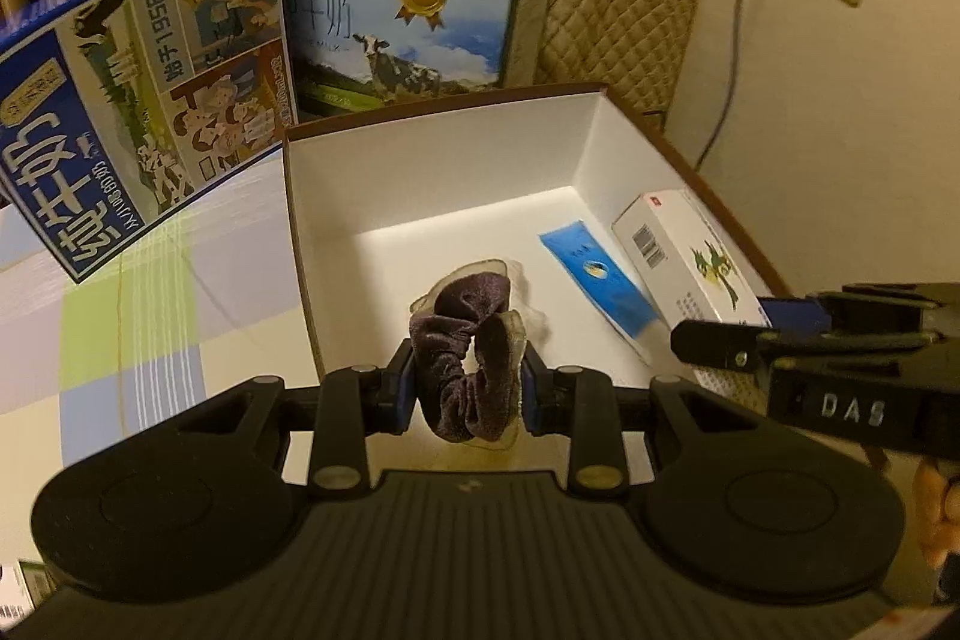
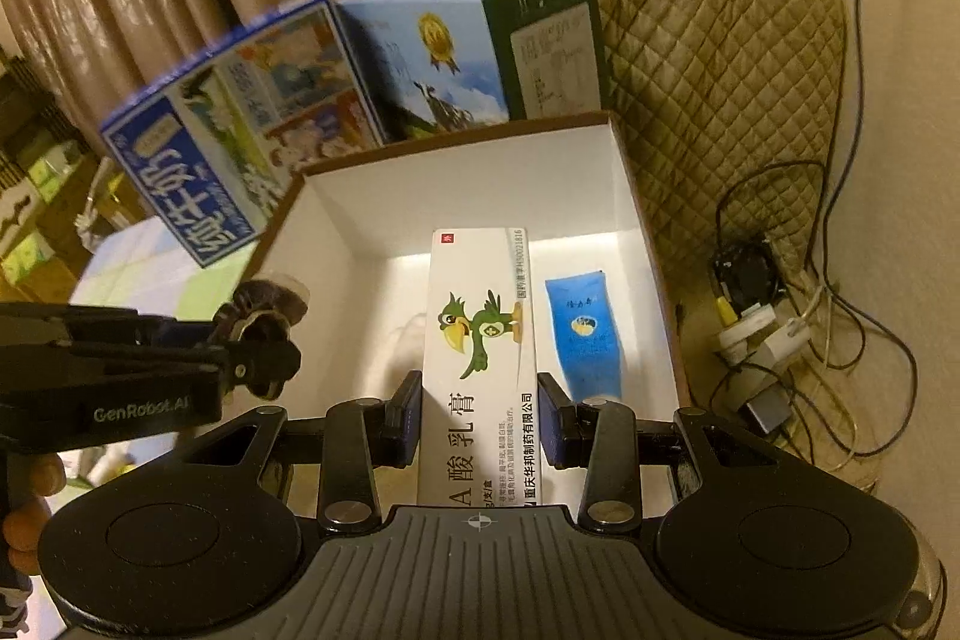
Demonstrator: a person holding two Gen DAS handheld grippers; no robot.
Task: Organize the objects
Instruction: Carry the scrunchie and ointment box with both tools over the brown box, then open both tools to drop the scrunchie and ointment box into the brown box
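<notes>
Left wrist view: left gripper (image 1: 467, 388) clenches a soft, light scrunchie (image 1: 468, 370) over the box (image 1: 432, 148); right gripper (image 2: 478, 415) pinches a stiff, probably light carton (image 2: 480, 340) by its long sides

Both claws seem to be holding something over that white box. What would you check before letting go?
1. Left claw grips the purple scrunchie: ok.
2. Right claw grips the white medicine box: ok.
3. Both items are over the open white box: ok.
4. Bare floor left beside the blue tube: ok.
5. Claws clear of each other: ok, apart.
6. Height above box floor: cannot tell.
</notes>
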